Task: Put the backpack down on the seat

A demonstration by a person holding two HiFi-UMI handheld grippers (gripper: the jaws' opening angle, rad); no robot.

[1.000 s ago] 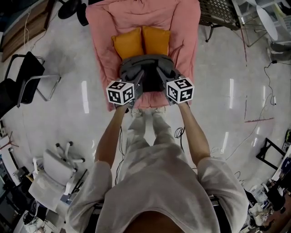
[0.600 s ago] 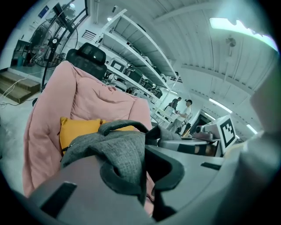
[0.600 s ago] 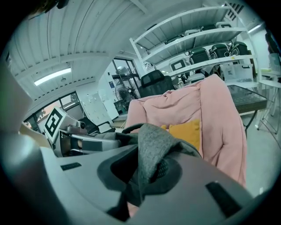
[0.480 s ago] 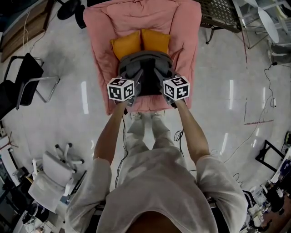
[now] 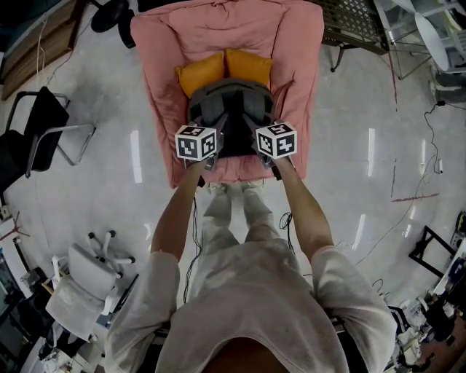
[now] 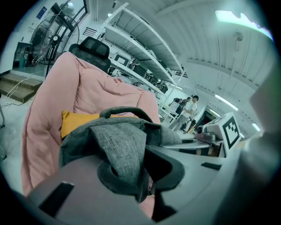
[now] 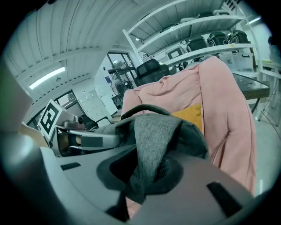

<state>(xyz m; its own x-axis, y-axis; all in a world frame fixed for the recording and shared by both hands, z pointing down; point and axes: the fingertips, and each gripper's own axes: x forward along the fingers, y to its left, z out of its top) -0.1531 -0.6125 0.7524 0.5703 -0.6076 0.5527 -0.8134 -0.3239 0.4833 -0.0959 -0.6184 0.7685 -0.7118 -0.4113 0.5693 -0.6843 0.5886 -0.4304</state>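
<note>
A grey backpack hangs low over the seat of a pink armchair, just in front of two orange cushions; whether it rests on the seat I cannot tell. My left gripper is shut on the left grey shoulder strap, which passes between its jaws. My right gripper is shut on the right shoulder strap in the same way. The backpack's top handle shows above the body. The two marker cubes stand side by side at the pack's near edge.
A black chair stands on the floor at the left and a white office chair at the lower left. A wire-mesh table is at the upper right. Cables lie near the person's feet. People stand far back.
Both grippers and the backpack have moved forward over the armchair's seat and sunk lower, toward the orange cushions. Both straps stay gripped.
</note>
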